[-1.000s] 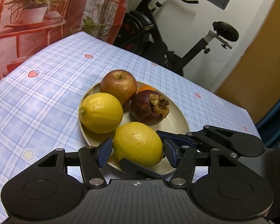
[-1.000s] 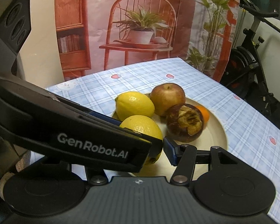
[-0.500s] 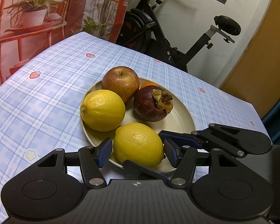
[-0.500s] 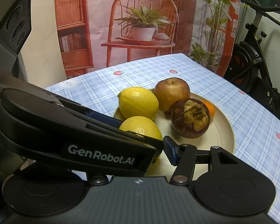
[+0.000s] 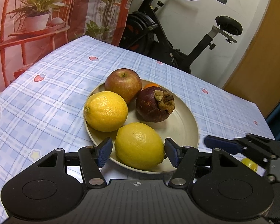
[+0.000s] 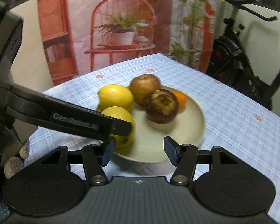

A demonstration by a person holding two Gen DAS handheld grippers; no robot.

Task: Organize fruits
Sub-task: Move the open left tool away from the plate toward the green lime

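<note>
While the left claw (image 5: pixel 138 152) brackets the near lemon (image 5: pixel 139 145) on the beige plate (image 5: pixel 188 123), its jaws are opening, with a gap visible at the left pad. The right claw (image 6: pixel 139 152) is also opening and holds nothing, with only plate rim between its pads. On the plate, set on the checked tabletop (image 5: pixel 52 97), also rest a second lemon (image 5: pixel 105 111), an apple (image 5: pixel 123 85), a mangosteen (image 5: pixel 155 106) and a small orange (image 5: pixel 152 85).

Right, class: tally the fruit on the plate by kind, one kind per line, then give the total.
Lemons: 2
Apple: 1
Mangosteen: 1
Orange: 1
Total: 5
</note>
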